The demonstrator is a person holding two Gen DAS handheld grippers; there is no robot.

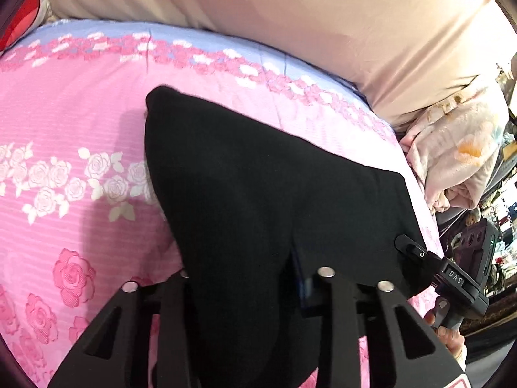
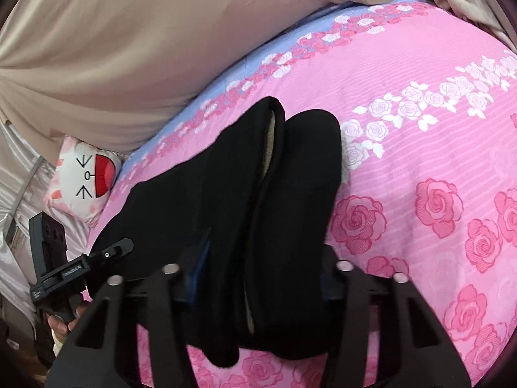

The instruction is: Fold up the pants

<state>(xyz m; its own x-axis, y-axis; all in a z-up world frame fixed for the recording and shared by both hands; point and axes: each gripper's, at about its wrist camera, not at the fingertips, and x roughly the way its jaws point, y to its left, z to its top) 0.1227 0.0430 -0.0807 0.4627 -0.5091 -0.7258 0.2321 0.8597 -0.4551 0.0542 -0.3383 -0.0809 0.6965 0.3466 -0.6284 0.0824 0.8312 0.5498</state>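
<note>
We've got both grippers, left [image 1: 252, 278] and right [image 2: 258, 271], clamped on the near edge of the black pants [image 1: 258, 168] on the pink rose bedspread [image 1: 64, 129]. Lift evenly, keeping edges aligned, I'd say.

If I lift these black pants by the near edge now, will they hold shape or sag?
The black pants will likely sag: they already drape limply between both grips. The cloth looks thick, so probably a bit heavy for its size. The open leg ends may flop apart on the pink bedspread.
</note>
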